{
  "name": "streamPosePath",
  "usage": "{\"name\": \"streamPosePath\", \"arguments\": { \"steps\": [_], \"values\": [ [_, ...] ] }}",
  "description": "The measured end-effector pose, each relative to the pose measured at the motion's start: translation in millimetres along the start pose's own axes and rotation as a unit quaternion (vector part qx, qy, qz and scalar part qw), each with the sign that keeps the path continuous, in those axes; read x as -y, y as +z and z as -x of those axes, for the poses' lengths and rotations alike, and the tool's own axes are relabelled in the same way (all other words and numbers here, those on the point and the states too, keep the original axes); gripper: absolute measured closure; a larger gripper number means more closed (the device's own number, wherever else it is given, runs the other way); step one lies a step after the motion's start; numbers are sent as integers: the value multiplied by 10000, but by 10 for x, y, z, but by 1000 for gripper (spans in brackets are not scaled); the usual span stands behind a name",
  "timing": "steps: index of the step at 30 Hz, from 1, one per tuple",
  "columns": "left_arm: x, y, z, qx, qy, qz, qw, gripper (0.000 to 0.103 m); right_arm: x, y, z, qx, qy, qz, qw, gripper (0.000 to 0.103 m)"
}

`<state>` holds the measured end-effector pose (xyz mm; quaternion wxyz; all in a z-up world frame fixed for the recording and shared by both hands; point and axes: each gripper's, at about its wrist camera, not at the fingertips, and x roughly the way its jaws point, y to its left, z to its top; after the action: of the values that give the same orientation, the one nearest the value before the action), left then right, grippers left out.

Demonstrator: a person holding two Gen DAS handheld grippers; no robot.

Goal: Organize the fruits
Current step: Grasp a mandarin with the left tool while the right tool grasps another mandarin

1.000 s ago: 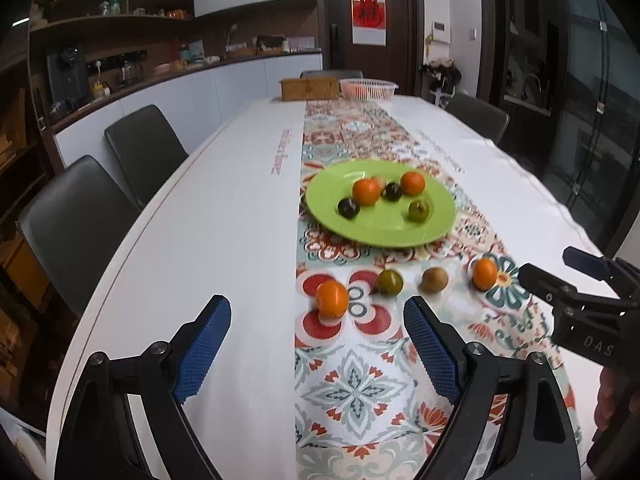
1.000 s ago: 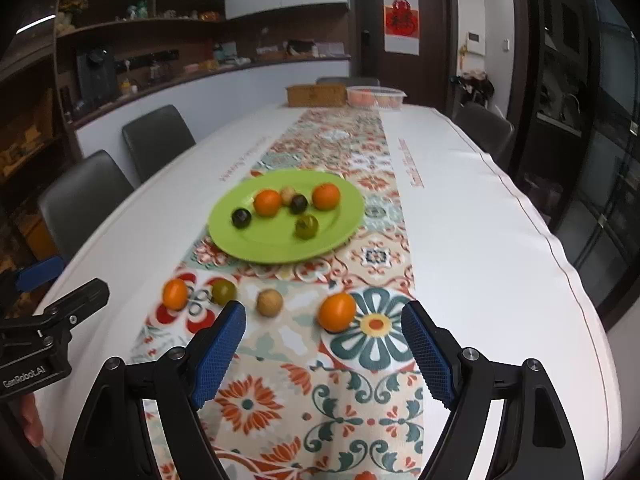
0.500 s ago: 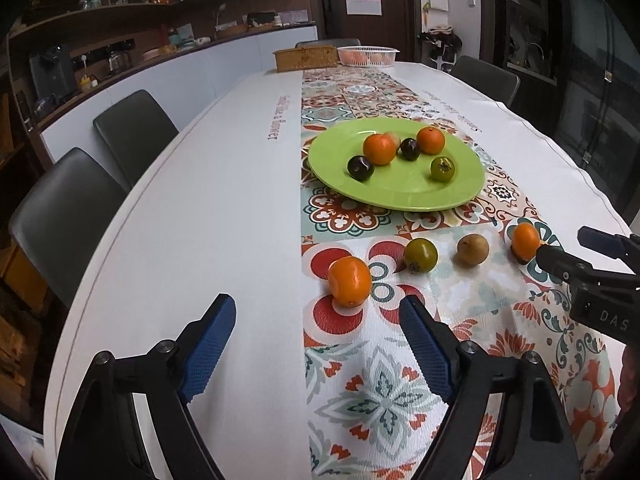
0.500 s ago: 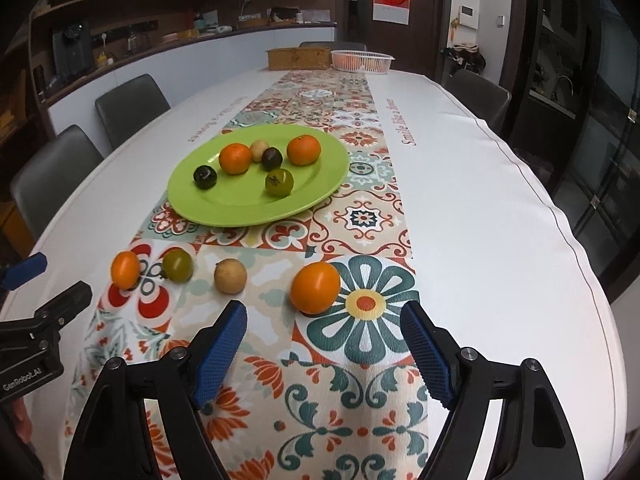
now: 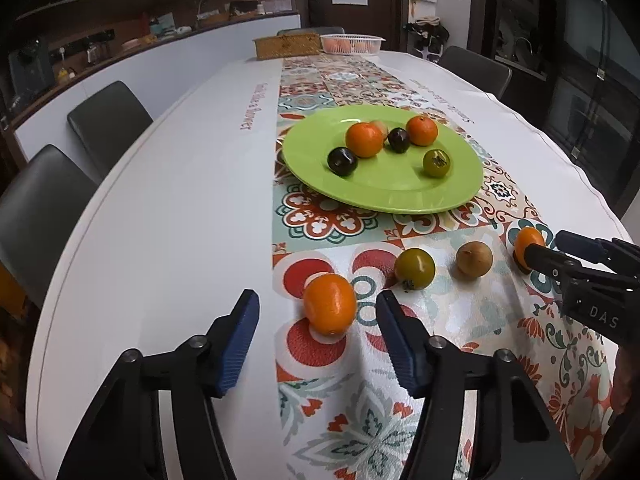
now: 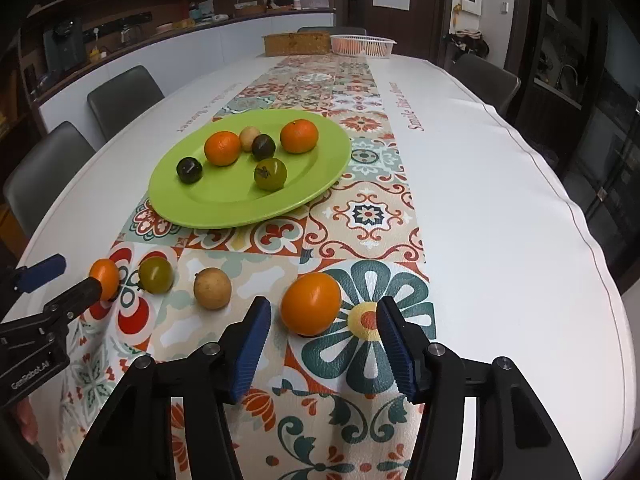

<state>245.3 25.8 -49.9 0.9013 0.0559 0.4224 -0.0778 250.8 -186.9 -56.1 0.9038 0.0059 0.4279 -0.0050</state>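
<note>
Two grippers are down low over the table (image 5: 168, 208), and I go from left to right. My left gripper (image 5: 318, 334) has its blue jaws partly apart, and they are closing. One orange (image 5: 329, 309) sits between them on the flowery cloth (image 5: 320, 216). The blue pads (image 5: 240, 344) do not press on it yet; I see a gap on each side.

Next in the row on the cloth comes a green fruit (image 5: 415, 268), then a small brown fruit (image 5: 474, 259). They lie near each other but do not touch.

Last in the row is a second orange (image 6: 311, 309). My right gripper (image 6: 322, 346) is around that one. Its jaws are also partly apart and closing, and the fruit sits between them with a gap on each side. In the left camera, the black tip of the right gripper hides part of that orange.

Behind the row sits a green plate (image 6: 224, 216). It holds two oranges, two dark fruits, one green fruit and one pale fruit. Far at the back of the table stand a brown box (image 6: 296, 44) and a white basket (image 6: 362, 45).
</note>
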Motion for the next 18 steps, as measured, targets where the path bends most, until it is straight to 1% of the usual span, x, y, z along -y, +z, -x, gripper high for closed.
{"name": "streamPosePath", "arguments": {
  "steps": [1, 3, 14, 15, 18],
  "values": [
    [5, 0, -17, -26, -24, 4, 10000, 47, 4, 3, -17, -19, 11, 0, 10000, 51],
    [12, 0, -56, -84, -73, 16, 9999, 54, 2, 6, -48, -61, 26, 6, 10000, 54],
    [6, -13, -183, -256, -153, 130, 9995, 71, -32, 21, -146, -148, 224, 80, 9996, 56],
    [3, -13, -187, -261, -152, 139, 9994, 71, -39, 22, -162, -166, 269, 88, 9995, 58],
    [1, -13, -191, -257, -165, 158, 9994, 72, -54, 20, -192, -215, 317, 115, 9992, 69]
  ]
}}
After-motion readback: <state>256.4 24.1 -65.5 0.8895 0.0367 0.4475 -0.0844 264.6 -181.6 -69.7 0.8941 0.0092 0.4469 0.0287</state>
